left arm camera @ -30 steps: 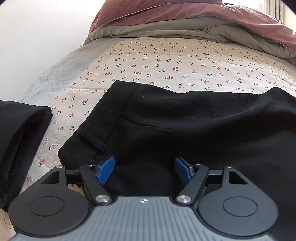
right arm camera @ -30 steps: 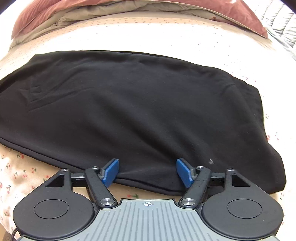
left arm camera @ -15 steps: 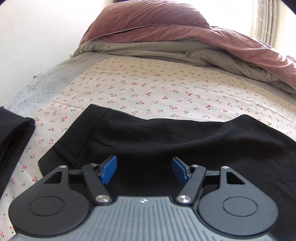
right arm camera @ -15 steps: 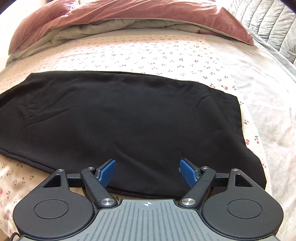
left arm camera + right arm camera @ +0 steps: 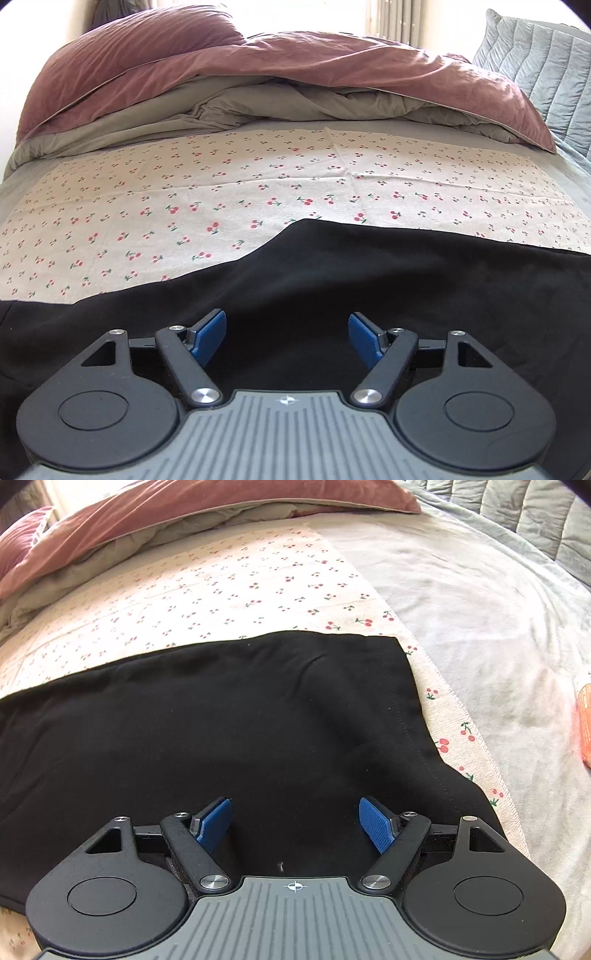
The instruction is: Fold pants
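In your left wrist view, your left gripper [image 5: 286, 338] hangs over the black pants [image 5: 369, 295]; its jaws are opening, with only flat cloth under the gap and nothing pinched. The far edge of the pants runs from 9 o'clock up to a peak near 12 o'clock, then goes toward 3 o'clock. Beyond this edge the cherry-print sheet [image 5: 221, 192] lies free until the bunched duvet [image 5: 295, 74] at 12 o'clock. In your right wrist view, your right gripper [image 5: 294, 825] stands wide above the pants [image 5: 221, 720], gripping nothing. The stitched hem [image 5: 406, 709] goes from 1 o'clock down to 4 o'clock. Past it come a sheet strip and the pale grey blanket [image 5: 480, 609], with an orange thing [image 5: 585, 720] at 3 o'clock.
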`<state>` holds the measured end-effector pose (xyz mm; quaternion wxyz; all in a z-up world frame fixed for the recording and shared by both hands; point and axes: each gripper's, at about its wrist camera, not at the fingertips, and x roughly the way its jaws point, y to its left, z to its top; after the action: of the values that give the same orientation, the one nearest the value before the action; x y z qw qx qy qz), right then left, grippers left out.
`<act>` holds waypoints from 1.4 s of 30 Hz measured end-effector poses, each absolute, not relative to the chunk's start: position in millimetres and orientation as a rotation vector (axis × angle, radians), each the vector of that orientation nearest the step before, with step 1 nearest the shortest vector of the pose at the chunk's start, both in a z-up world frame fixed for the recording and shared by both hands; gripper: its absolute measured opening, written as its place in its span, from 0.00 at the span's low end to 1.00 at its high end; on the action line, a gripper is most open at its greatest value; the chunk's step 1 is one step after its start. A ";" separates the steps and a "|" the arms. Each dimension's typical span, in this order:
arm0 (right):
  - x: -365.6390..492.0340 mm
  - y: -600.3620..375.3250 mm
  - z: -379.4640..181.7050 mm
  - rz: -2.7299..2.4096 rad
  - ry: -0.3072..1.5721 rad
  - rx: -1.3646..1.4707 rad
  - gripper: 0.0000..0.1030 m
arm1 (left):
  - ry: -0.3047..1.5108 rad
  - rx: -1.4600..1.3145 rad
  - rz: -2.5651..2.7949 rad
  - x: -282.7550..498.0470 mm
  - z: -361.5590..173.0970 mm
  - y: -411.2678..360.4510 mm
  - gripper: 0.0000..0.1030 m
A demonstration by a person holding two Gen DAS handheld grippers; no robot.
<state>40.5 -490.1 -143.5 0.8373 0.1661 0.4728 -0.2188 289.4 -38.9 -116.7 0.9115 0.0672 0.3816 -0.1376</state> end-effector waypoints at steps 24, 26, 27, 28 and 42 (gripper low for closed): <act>77.7 -480.7 -145.5 -0.457 1.031 0.281 0.76 | 0.867 0.144 -0.293 389.8 -138.5 -75.6 0.07; 79.0 -481.3 -145.4 -0.466 1.018 0.276 0.76 | 0.832 0.169 -0.272 385.9 -135.8 -79.3 0.07; 78.8 -481.9 -145.3 -0.472 1.012 0.278 0.76 | 0.825 0.166 -0.259 385.9 -135.6 -79.7 0.07; 79.5 -483.8 -146.0 -0.479 1.003 0.280 0.76 | 0.822 0.152 -0.245 386.7 -135.7 -79.3 0.07; 79.5 -498.2 -148.6 -0.556 0.972 0.296 0.76 | 0.762 0.227 -0.180 389.1 -151.0 -90.9 0.09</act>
<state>79.5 -498.2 -148.6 0.8371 0.1397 0.4591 -0.2626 389.1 -90.9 -151.0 0.9181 0.1106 0.3703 -0.0875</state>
